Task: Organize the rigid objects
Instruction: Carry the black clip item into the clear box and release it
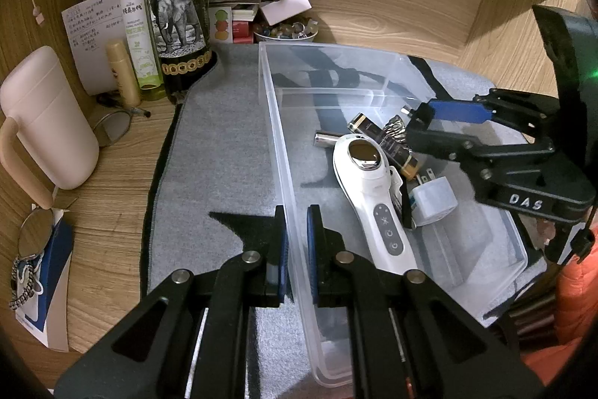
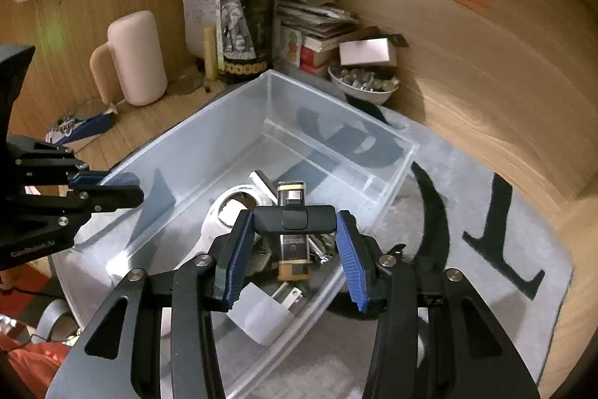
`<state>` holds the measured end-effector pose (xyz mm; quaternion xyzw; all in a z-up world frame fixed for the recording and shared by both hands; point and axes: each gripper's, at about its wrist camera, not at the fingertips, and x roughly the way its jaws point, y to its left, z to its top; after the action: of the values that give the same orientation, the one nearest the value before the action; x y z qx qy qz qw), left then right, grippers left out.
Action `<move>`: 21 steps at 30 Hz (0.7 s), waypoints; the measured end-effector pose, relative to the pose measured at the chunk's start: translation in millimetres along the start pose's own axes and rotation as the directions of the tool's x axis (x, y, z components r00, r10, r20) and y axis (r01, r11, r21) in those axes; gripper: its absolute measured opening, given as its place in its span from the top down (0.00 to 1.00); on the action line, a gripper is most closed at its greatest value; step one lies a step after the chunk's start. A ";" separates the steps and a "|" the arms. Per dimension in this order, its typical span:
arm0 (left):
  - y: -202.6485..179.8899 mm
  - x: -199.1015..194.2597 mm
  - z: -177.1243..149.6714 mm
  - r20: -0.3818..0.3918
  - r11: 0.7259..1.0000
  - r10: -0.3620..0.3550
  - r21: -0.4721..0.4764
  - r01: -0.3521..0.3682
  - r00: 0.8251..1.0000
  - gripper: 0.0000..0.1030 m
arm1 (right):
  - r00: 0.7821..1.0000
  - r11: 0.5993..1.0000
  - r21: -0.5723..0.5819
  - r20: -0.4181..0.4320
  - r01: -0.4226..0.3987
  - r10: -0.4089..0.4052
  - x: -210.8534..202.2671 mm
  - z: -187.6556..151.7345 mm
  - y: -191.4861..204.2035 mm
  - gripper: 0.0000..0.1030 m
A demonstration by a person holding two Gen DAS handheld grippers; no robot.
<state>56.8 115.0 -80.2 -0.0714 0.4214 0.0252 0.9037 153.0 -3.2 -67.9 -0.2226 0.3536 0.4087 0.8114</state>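
Observation:
A clear plastic bin [image 1: 276, 122] [image 2: 209, 137] stands on a grey mat. Inside lie a white handheld device [image 1: 368, 182] [image 2: 224, 212], a gold-and-black lighter [image 1: 385, 144] [image 2: 293, 249], a white plug adapter [image 1: 433, 199] [image 2: 261, 316] and small metal items. My left gripper [image 1: 297, 249] is shut on the bin's left wall near its front; it also shows in the right wrist view [image 2: 112, 189]. My right gripper [image 2: 295, 249] is shut on a black oblong object [image 2: 295, 218], held crosswise over the bin's contents; it also shows in the left wrist view [image 1: 422, 122].
A dark wine bottle [image 1: 175, 6] [image 2: 246, 10], a green spray bottle [image 1: 138, 28], a pink mug [image 1: 45, 122] [image 2: 134, 58], a bowl of trinkets [image 1: 287, 32] [image 2: 364, 83], stacked books and eyeglasses [image 1: 112, 126] crowd the back left. Wooden walls enclose the desk.

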 end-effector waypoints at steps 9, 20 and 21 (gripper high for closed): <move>-1.6 -0.2 0.3 0.000 1.000 0.001 0.001 -0.001 1.000 0.92 | 1.000 0.999 -0.031 -0.015 0.008 -0.009 2.5 -1.2 6.4 0.54; -1.6 -0.3 0.2 0.000 1.000 0.002 0.001 -0.002 1.000 0.92 | 0.996 0.996 0.054 0.057 0.071 -0.074 -32.1 -1.3 -28.6 0.46; -1.7 -0.4 0.0 0.000 1.000 0.002 0.001 -0.002 1.000 0.92 | 0.994 0.994 0.068 0.056 0.085 -0.088 -35.2 -3.6 -35.7 0.46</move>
<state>56.8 113.3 -79.7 -0.0704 0.4216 0.0258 0.9037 166.2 -43.6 -41.1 -0.1990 0.3327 0.3678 0.8453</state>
